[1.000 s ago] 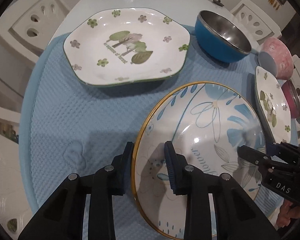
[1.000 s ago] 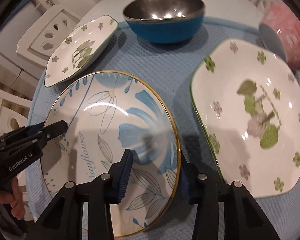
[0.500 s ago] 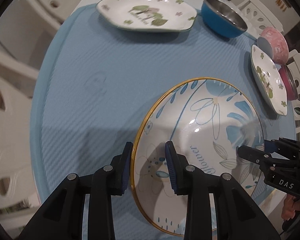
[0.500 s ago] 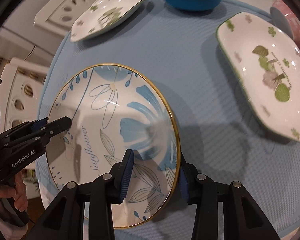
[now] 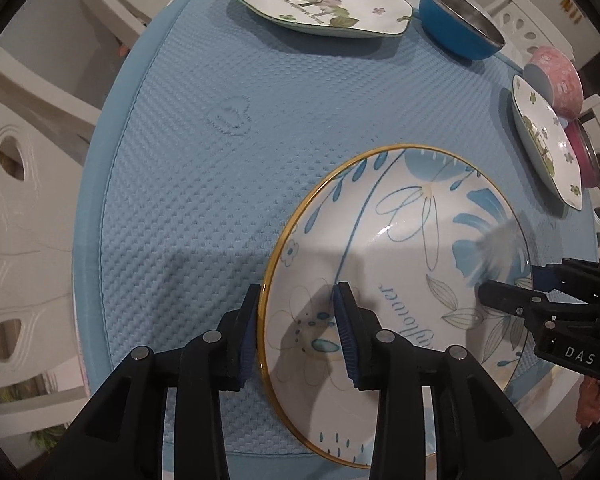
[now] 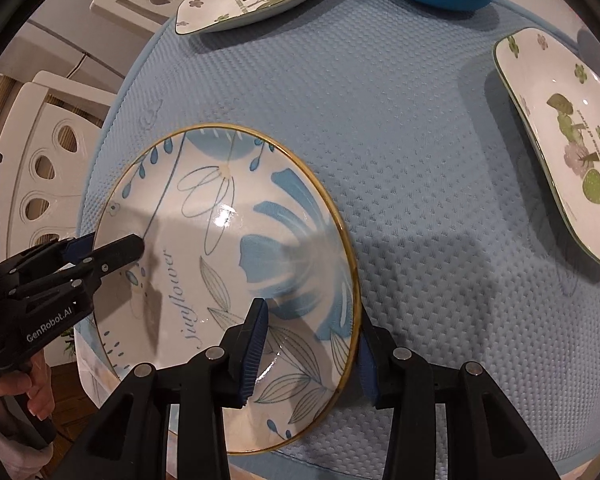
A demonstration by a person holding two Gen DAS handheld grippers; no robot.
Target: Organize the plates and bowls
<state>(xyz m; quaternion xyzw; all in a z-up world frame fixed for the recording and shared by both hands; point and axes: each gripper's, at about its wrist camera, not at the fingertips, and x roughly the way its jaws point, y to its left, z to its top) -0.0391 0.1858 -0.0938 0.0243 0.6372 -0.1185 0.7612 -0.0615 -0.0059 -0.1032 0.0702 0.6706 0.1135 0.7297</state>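
Above the blue waffle-textured mat (image 5: pixel 300 128), left hand-held gripper (image 5: pixel 296 330) and right hand-held gripper (image 6: pixel 312 344) each clamp opposite rims of the round gold-edged blue-flowered ceramic plate (image 5: pixel 400 240); uneven pull could slip it.

Glossy glazed ceramic sunflower plate (image 5: pixel 400 248), waffle-textured matt cloth mat (image 5: pixel 204 184), shiny metal-lined blue bowl (image 5: pixel 460 28)

Blue waffle-weave mat (image 5: pixel 284 128) covers the table; white chairs (image 6: pixel 52 152) with oval cut-outs stand beside it.
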